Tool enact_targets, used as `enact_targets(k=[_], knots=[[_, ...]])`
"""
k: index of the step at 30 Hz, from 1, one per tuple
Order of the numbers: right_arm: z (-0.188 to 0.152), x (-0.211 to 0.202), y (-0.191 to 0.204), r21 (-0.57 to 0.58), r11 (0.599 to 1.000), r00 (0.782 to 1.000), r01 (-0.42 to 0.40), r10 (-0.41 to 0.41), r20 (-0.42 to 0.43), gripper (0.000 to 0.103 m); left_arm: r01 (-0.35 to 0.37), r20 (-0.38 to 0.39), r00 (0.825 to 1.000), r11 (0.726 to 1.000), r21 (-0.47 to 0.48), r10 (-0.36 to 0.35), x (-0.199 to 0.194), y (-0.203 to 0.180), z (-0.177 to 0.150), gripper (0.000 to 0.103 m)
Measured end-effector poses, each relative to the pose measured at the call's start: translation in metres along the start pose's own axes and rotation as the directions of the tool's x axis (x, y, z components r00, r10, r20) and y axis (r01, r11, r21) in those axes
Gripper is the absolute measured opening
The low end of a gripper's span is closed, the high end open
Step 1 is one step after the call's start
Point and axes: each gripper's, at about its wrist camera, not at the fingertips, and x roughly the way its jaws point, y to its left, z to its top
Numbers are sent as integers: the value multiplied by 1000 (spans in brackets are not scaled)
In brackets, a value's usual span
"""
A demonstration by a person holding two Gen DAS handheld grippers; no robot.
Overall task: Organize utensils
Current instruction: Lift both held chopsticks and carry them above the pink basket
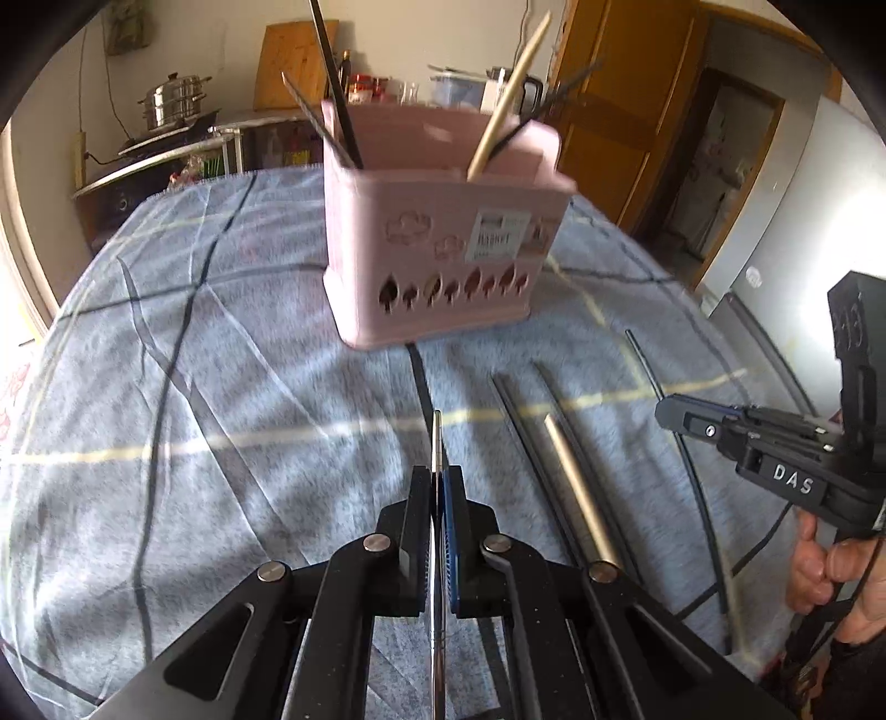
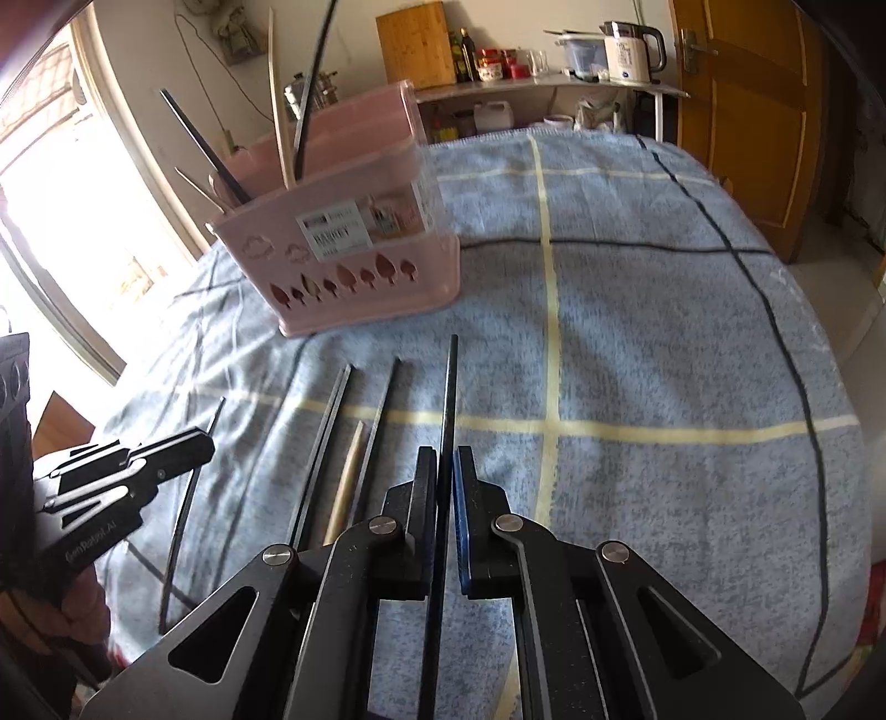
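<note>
A pink utensil basket (image 1: 437, 238) (image 2: 354, 260) stands on the blue-grey checked cloth (image 1: 221, 415) and holds several upright chopsticks. My left gripper (image 1: 437, 482) is shut on a thin metal chopstick (image 1: 437, 437) that points toward the basket. My right gripper (image 2: 446, 459) is shut on a black chopstick (image 2: 451, 382). Between the two grippers, loose chopsticks lie on the cloth: black ones (image 2: 332, 421) (image 1: 526, 426) and a pale wooden one (image 2: 349, 476) (image 1: 576, 487). Each gripper shows in the other's view, the right gripper (image 1: 667, 414) at the right edge and the left gripper (image 2: 202, 443) at the left edge.
A person's hand (image 1: 830, 570) grips the right tool's handle. Behind the table, a shelf carries a kettle (image 2: 631, 50), jars and a wooden board (image 2: 410, 44). A steel pot (image 1: 171, 99) sits at the back left, and a wooden door (image 2: 747, 111) is at the right.
</note>
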Motion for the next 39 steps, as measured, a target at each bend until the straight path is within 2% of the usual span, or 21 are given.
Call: enact_targets(k=[10,19,34,39], knots=[[26,-45,11,-31,999,993,-16,20,115,5,40,118,992,999,16,-42,-57,-6,34,4],[46,-90,21,-65,998,971,-13,28,236,5,44,189,981,998,39,-51,-91,-9,56,4],[48,-109,28,-96,995,957,-14,42,289,5,62,202,977,997,44,-69,-102,-12,62,4],[56,-116,37,-112,993,948,-27,61,311,5,63,219,973,997,45,-71,-110,-10,73,4]])
